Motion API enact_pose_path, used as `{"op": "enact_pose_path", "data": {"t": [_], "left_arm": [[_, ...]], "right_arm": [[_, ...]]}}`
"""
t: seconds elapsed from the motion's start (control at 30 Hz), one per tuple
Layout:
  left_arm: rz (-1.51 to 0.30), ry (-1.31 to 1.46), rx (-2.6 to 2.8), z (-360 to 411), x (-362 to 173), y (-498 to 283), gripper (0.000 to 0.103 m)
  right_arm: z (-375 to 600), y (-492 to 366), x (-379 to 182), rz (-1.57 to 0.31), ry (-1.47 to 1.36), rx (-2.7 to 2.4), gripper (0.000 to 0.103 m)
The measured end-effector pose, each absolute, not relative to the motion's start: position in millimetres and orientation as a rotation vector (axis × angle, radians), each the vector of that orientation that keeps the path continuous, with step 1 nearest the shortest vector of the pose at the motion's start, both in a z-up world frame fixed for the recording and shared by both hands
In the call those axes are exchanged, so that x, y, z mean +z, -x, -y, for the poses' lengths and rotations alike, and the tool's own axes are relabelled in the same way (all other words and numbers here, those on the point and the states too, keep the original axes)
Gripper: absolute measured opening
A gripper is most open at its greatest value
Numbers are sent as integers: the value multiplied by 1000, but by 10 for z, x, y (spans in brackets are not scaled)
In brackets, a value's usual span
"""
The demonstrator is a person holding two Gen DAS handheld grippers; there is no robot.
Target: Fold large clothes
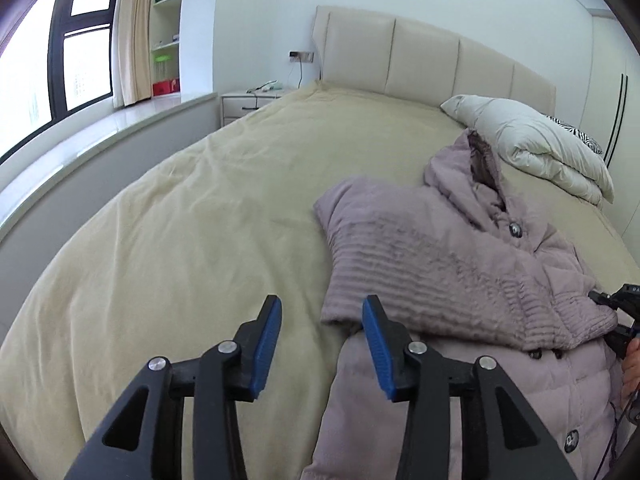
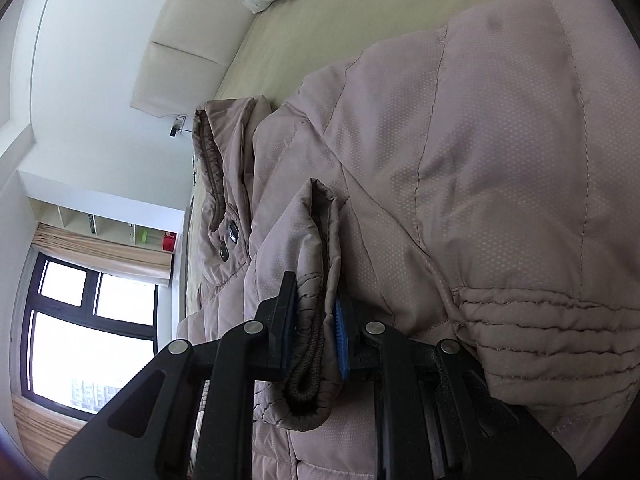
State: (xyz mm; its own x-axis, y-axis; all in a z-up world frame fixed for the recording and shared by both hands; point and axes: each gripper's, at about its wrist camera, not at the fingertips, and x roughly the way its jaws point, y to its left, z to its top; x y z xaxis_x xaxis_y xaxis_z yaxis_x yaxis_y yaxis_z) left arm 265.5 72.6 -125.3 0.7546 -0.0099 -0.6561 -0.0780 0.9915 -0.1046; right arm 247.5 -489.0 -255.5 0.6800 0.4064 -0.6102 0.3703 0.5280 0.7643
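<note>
A pale mauve padded jacket (image 1: 440,248) with a hood (image 1: 460,168) lies on the right part of the bed, one ribbed sleeve folded across its front. My left gripper (image 1: 322,304) hovers open just above the jacket's left edge, with nothing between its blue pads. The right gripper (image 1: 616,304) shows at the far right edge of the left wrist view, at the jacket's side. In the right wrist view, my right gripper (image 2: 314,296) is shut on a bunched sleeve cuff (image 2: 316,240) of the jacket (image 2: 480,160), its dark knit lining showing between the pads.
The bed (image 1: 200,220) has a beige cover and wide bare room to the left of the jacket. A folded white duvet (image 1: 540,148) lies by the padded headboard (image 1: 420,52). A nightstand (image 1: 248,104) and a window ledge (image 1: 80,140) run along the bed's left side.
</note>
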Motion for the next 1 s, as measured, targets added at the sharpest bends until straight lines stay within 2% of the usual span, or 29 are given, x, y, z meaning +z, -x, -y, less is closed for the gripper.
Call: {"op": "enact_pose_path", "data": {"t": [0.13, 0.27, 0.5, 0.6, 0.77, 0.87, 0.9, 0.93, 0.97, 1.0], "left_arm": [[-763, 60, -24, -545, -1256, -3210, 46], [-905, 32, -13, -536, -1632, -3660, 43], [-930, 21, -37, -562, -1934, -3658, 47], [-946, 111, -83, -707, -1816, -3647, 46], [-784, 233, 0, -1059, -1315, -3451, 45], [-785, 154, -24, -938, -1226, -3635, 44], [-785, 115, -30, -865, -1223, -3706, 42], [-790, 82, -34, -799, -1245, -3772, 41], [-808, 49, -35, -730, -1288, -3868, 41], [-830, 17, -31, -679, -1358, -3969, 35]], "right_arm": [[4874, -2446, -2571, -866, -1043, 28, 16], [4803, -2592, -2340, -881, -1015, 32, 16], [4866, -2656, -2150, -889, -986, 25, 17], [4846, -2634, -2098, -884, -943, 2, 19], [4879, -2611, -2012, -877, -935, -9, 21], [4840, -2565, -1882, -857, -902, -26, 27], [4791, -2556, -1818, -845, -875, -26, 33], [4745, -2536, -1762, -840, -849, -23, 50], [4715, -2520, -1732, -841, -829, -15, 56], [4678, -2530, -1706, -846, -808, -11, 57]]}}
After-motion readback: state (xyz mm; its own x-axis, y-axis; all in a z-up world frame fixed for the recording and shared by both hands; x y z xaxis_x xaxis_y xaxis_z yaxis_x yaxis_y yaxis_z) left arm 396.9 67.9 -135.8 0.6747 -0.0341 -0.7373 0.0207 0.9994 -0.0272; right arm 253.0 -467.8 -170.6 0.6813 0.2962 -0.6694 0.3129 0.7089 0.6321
